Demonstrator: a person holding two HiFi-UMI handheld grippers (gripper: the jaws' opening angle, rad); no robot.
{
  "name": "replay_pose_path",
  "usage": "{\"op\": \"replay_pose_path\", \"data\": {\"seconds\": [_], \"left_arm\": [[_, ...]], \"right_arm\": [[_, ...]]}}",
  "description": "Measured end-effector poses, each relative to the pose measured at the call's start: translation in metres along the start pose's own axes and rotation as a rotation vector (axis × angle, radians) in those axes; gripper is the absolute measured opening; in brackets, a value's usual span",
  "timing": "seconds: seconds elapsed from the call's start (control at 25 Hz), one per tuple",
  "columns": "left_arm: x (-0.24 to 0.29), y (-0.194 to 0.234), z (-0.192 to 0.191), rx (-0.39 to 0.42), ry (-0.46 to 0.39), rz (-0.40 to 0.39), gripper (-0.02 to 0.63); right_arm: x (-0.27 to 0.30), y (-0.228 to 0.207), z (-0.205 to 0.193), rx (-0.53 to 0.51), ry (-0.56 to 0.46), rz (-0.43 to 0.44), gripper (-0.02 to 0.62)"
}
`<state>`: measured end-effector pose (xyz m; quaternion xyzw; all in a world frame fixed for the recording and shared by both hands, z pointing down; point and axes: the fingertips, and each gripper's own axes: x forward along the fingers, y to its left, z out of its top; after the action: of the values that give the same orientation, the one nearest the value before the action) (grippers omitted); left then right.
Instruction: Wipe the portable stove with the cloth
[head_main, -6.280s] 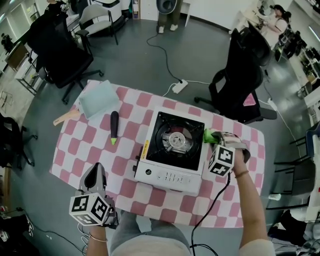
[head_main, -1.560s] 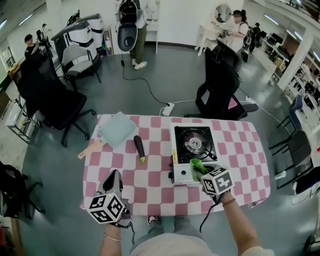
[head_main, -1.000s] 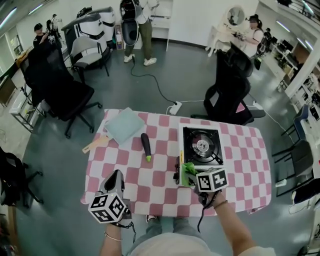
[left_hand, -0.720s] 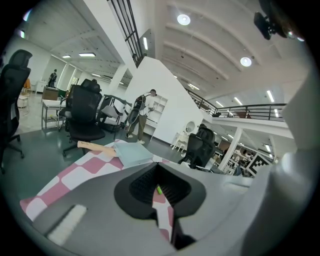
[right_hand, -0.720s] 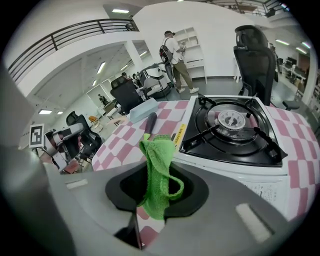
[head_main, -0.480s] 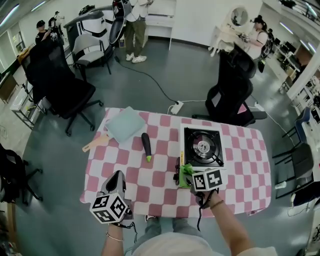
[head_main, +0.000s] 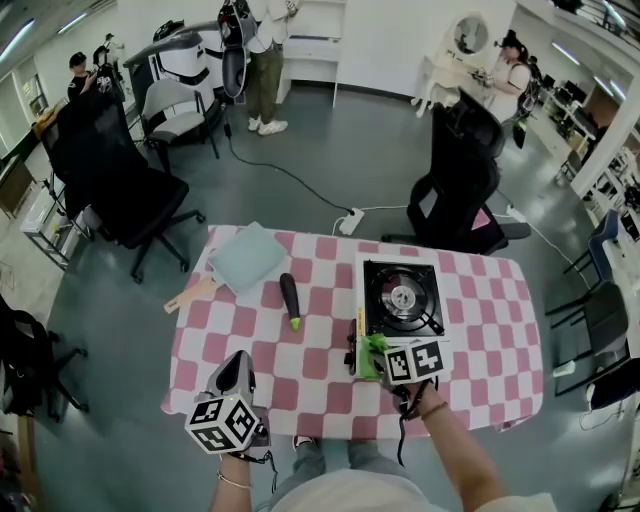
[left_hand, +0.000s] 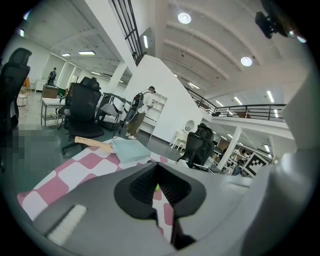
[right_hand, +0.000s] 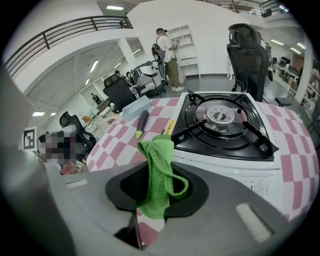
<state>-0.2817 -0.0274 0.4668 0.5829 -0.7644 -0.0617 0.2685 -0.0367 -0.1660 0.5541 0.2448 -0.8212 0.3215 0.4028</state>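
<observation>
We are clenching the green cloth (right_hand: 156, 170) in our right gripper (right_hand: 158, 189), holding it at the portable stove's (right_hand: 220, 125) near-left corner, seemingly touching, to wipe there. Our left gripper (left_hand: 159, 186), jaws closed on nothing, is hovering well apart.

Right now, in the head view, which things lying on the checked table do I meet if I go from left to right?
wooden handle → pale blue pad → dark vegetable with a green tip → portable stove. The green cloth overlaps the stove's left edge, so it is left out.
</observation>
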Motion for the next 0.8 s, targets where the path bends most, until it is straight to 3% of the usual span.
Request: {"op": "replay_pose_path", "data": {"seconds": [0.8], "left_arm": [[-0.003,-0.027,-0.006,0.035,0.004,-0.02,0.0]], "right_arm": [[-0.021,-0.036,-0.013,0.071,-0.036,-0.051,0.084]]}}
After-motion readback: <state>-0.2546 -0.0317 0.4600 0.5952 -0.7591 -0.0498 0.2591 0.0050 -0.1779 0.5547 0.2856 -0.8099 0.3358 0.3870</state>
